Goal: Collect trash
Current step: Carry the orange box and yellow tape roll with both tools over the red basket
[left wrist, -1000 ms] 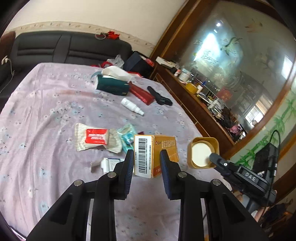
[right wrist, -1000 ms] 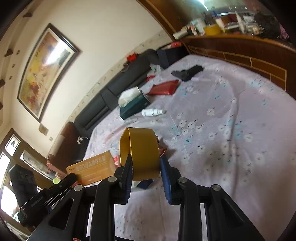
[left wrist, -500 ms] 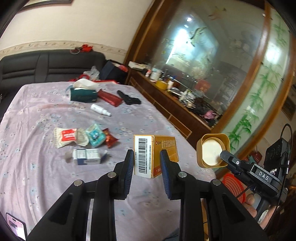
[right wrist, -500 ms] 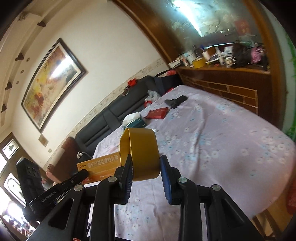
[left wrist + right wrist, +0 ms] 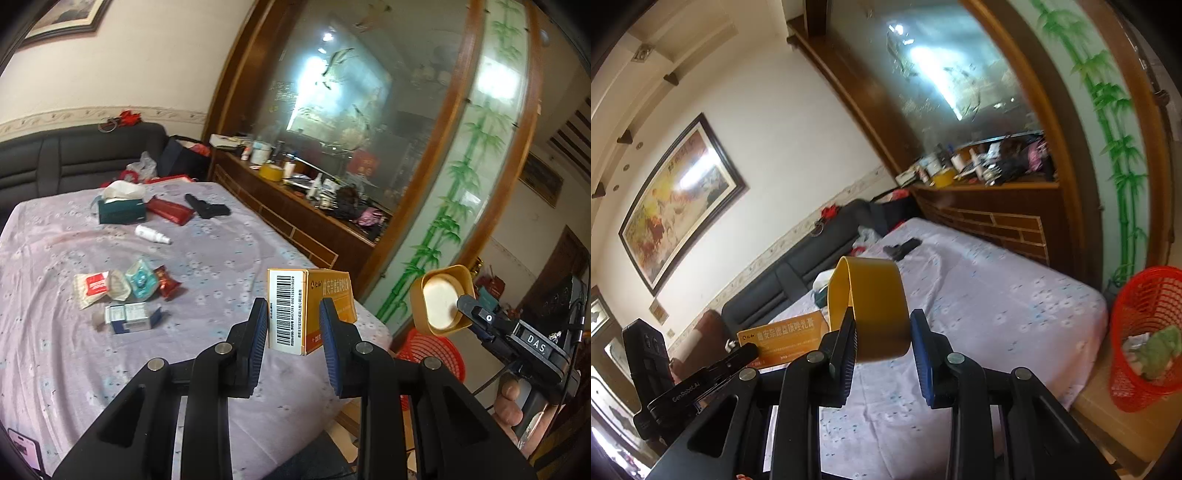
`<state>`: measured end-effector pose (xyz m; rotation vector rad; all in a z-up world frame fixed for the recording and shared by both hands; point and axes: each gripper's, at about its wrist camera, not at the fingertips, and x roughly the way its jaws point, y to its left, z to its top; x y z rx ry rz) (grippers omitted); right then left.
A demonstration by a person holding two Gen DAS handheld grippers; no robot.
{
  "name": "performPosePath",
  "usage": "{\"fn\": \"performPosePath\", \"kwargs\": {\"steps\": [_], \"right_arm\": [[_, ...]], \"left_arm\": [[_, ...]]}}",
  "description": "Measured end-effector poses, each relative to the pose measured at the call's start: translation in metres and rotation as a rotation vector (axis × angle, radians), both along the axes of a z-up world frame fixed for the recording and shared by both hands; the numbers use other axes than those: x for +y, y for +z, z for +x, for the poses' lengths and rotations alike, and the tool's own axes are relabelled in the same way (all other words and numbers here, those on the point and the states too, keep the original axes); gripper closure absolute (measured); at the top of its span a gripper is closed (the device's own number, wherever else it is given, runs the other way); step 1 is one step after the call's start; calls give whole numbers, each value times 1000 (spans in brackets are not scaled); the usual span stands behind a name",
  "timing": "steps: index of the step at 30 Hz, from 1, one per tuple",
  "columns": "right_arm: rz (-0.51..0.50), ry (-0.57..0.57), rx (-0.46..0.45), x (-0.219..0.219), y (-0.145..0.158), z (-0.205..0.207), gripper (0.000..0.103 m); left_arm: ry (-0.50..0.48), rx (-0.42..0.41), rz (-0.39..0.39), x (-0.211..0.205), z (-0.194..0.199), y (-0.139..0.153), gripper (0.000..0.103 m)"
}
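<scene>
An orange carton with a barcode (image 5: 308, 308) hangs above the table's near right corner, and my left gripper (image 5: 293, 325) is shut on it. The carton (image 5: 786, 341) also shows at the left of the right wrist view. My right gripper (image 5: 882, 328) is shut on a yellow cup (image 5: 873, 299), held on its side over the table. In the left wrist view the cup (image 5: 441, 301) shows its pale inside at the right. A red mesh basket (image 5: 1145, 332) with green trash inside stands on the floor past the table's right edge. Several wrappers (image 5: 125, 284) and a small blue-white box (image 5: 129, 317) lie on the cloth.
The table (image 5: 55, 258) wears a lilac flowered cloth. At its far end lie a green tissue box (image 5: 120, 210), a red packet (image 5: 170, 210), a black object (image 5: 207, 210) and a white bottle (image 5: 151, 234). A cluttered wooden sideboard (image 5: 314, 206) runs along the right, a dark sofa (image 5: 74, 155) behind.
Both grippers have pulled back from the table and swung right with their loads, rising a little. The red basket has come into the right wrist view.
</scene>
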<state>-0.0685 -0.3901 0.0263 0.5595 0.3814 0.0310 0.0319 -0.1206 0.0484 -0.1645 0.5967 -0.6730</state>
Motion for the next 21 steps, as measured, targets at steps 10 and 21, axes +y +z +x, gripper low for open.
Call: {"fn": "performPosePath", "kwargs": {"steps": [10, 21], "right_arm": [[-29, -77, 26, -21, -1, -33, 85], [24, -41, 14, -30, -11, -22, 85]], "left_arm": [[-101, 13, 14, -39, -17, -5, 76], [-128, 31, 8, -48, -12, -9, 76]]}}
